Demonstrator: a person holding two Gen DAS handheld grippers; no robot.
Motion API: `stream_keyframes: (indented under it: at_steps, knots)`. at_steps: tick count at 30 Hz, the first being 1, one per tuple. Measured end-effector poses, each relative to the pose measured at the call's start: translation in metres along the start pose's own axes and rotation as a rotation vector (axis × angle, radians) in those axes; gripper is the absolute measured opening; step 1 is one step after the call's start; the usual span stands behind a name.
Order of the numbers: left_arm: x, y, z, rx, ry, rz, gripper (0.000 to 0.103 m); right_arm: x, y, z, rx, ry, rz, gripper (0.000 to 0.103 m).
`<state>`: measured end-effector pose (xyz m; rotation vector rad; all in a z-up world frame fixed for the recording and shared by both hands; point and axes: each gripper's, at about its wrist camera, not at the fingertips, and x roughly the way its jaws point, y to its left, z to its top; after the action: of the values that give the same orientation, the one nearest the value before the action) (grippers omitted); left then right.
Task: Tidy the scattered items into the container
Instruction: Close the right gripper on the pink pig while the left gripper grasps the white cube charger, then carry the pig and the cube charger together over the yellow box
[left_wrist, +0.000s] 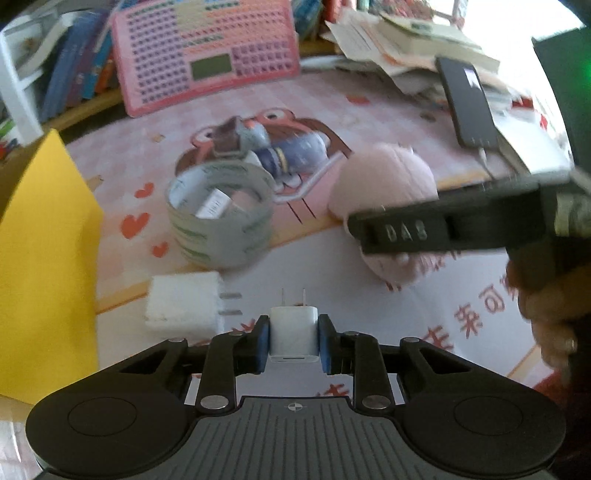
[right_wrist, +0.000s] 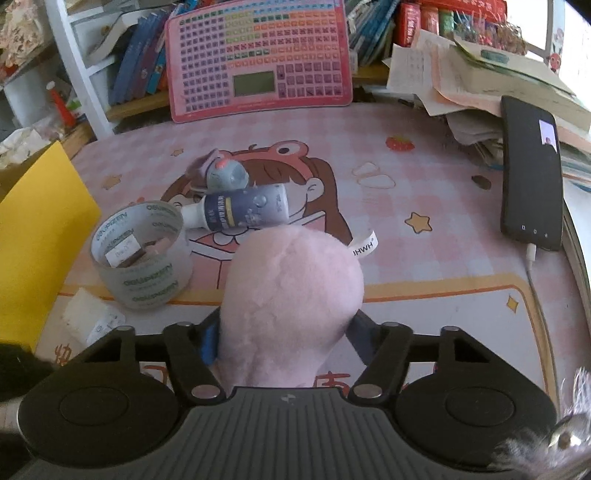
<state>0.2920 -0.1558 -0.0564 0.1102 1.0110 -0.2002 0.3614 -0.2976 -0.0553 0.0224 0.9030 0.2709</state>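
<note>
My left gripper (left_wrist: 293, 341) is shut on a small white charger plug (left_wrist: 293, 334), prongs pointing away, just above the mat. A second white plug (left_wrist: 184, 306) lies to its left beside the yellow container (left_wrist: 44, 258). In the right wrist view my right gripper (right_wrist: 286, 339) is shut on a pink plush toy (right_wrist: 291, 295), squeezed between the blue pads. Further back lie a tape roll (right_wrist: 142, 254), a grey-blue bottle (right_wrist: 243, 210) and a small grey round item (right_wrist: 226, 173). In the left wrist view the right gripper's black finger crosses the plush (left_wrist: 380, 181).
A pink button board (right_wrist: 258, 55) leans at the back of the desk before shelved books. A black phone (right_wrist: 532, 173) with a cable lies at the right below a heap of papers (right_wrist: 480, 70). The yellow container's wall (right_wrist: 37, 240) stands along the left edge.
</note>
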Motion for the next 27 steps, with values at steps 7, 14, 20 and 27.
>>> stream_keyframes:
  at_steps: [7, 14, 20, 27]
  knots:
    - [-0.012, -0.003, -0.002, -0.007, -0.04, -0.02, 0.025, -0.012, 0.006, -0.007, -0.012, 0.008, 0.042, 0.06]
    - [-0.037, 0.001, -0.017, -0.02, -0.096, -0.013, 0.025, -0.028, 0.019, -0.011, 0.008, -0.025, 0.048, 0.06]
    - [-0.047, 0.015, -0.039, -0.076, -0.109, -0.04, 0.025, -0.042, 0.04, -0.025, -0.036, -0.025, 0.038, 0.06]
    - [-0.065, 0.029, -0.062, -0.059, -0.154, -0.097, 0.025, -0.068, 0.061, -0.044, -0.012, -0.054, -0.014, 0.06]
